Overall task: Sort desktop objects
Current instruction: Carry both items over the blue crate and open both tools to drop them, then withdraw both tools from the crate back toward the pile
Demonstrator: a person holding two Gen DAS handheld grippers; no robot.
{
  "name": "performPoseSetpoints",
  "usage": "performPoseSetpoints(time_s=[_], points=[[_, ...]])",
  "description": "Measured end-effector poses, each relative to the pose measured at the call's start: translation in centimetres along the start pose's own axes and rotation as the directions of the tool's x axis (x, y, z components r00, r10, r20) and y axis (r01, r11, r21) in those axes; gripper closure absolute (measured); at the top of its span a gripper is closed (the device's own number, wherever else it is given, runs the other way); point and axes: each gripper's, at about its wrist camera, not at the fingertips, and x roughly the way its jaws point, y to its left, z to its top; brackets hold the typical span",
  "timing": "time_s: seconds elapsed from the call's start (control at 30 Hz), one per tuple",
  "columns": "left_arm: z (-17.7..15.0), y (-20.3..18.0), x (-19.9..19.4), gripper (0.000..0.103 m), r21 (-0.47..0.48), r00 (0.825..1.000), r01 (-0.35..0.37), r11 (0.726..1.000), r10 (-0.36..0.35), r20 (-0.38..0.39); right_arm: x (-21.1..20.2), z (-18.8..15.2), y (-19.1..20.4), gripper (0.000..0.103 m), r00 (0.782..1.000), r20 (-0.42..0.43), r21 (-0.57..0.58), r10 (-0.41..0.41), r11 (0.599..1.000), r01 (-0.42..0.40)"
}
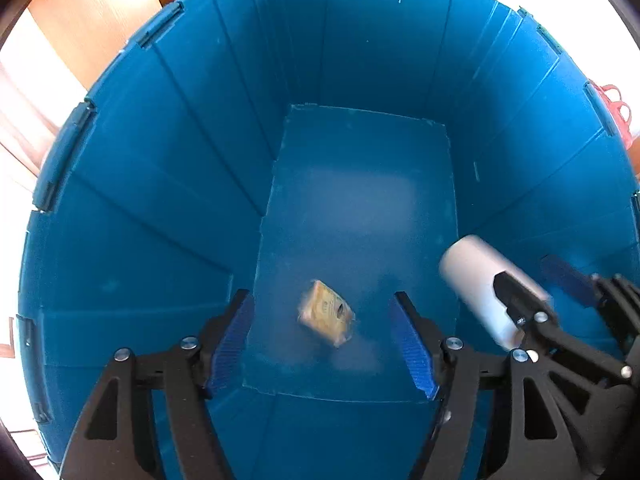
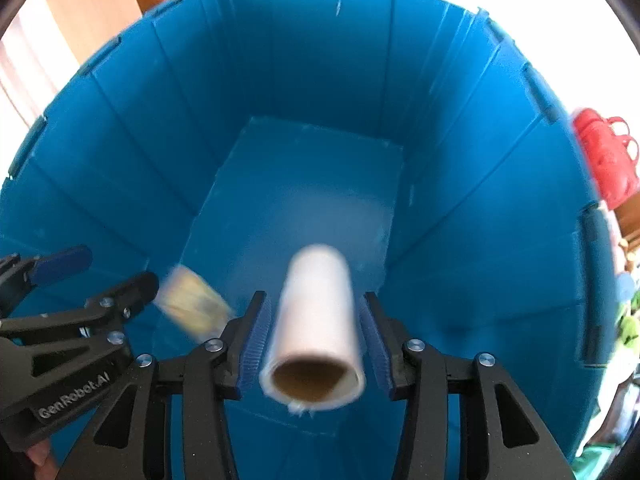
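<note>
Both grippers point down into a deep blue bin [image 1: 360, 60] [image 2: 300, 60]. My left gripper [image 1: 322, 296] is open, and a small yellowish packet [image 1: 326, 314] shows blurred between and beyond its fingers, over the bin floor, touching neither pad. In the right wrist view the same packet [image 2: 192, 308] is a smear beside the left gripper [image 2: 116, 270]. My right gripper [image 2: 314, 296] has a white roll on a cardboard core [image 2: 316, 320] between its blue pads; the roll is blurred, with narrow gaps on both sides. The roll [image 1: 472, 276] and the right gripper [image 1: 528, 276] also appear at the right of the left wrist view.
The bin's floor [image 1: 360, 208] holds nothing else that I can see. A red plastic object [image 2: 604, 156] [image 1: 616, 108] sits outside the bin's right rim. Wooden surfaces [image 1: 100, 20] lie beyond the far left rim. Coloured clutter [image 2: 628, 320] shows at the right edge.
</note>
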Motion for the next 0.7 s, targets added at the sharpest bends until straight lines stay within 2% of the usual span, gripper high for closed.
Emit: performPoseSetpoints(time_s=[0.03,0.07,0.2,0.33,0.43,0.47,0.53,0.63,0.7], points=[[0.1,-0.8,-0.1,0.034,0.003,1.0,-0.009,1.0,0.009,0.005,-0.4,-0.1,0.0,0.049,1.0,0.009,0.0,-0.011,1.0,0.011],[0.0,-0.7,-0.3,0.034,0.001,1.0,-0.018,1.0,0.018,0.012,-0.9,-0.3,0.3,0.04,1.0,0.019,0.003,-0.019,1.0,0.019],[0.1,0.0,-1.0,0.034,-0.007,1.0,-0.003,1.0,0.003,0.031,-2.8,-0.8,0.1,0.021,0.998,0.067,0.002,-0.011,1.0,0.011],[-1.0,0.3,-3.6,0.033,-0.009,0.995,0.002,1.0,-0.001,0.1,-5.6,-1.3,-0.3,0.015,0.992,0.127,-0.012,0.01,1.0,-0.009],[-2.2,0.2,-6.3,0.033,0.006,0.982,0.025,1.0,-0.025,0.189,-8.6,-2.3,-0.5,0.008,0.981,0.188,-0.012,0.042,0.999,-0.04],[-2.9,0.1,-7.4,0.033,0.011,0.974,0.028,1.0,-0.03,0.226,-9.3,-2.3,-0.4,0.003,0.976,0.213,-0.014,0.043,0.999,-0.041],[-4.4,-0.4,-9.6,0.033,0.011,0.952,0.033,0.999,-0.035,0.303,-10.9,-2.9,-0.7,0.001,0.963,0.265,-0.023,0.037,0.999,-0.032],[-7.2,-1.3,-12.9,0.033,0.02,0.903,0.072,0.997,-0.073,0.424,-13.4,-4.4,-1.7,0.0,0.939,0.342,-0.03,0.04,0.999,-0.032],[-9.0,-2.4,-14.8,0.031,0.04,0.862,0.099,0.994,-0.106,0.496,-15.2,-6.1,-3.0,0.0,0.92,0.389,-0.026,0.045,0.999,-0.038]])
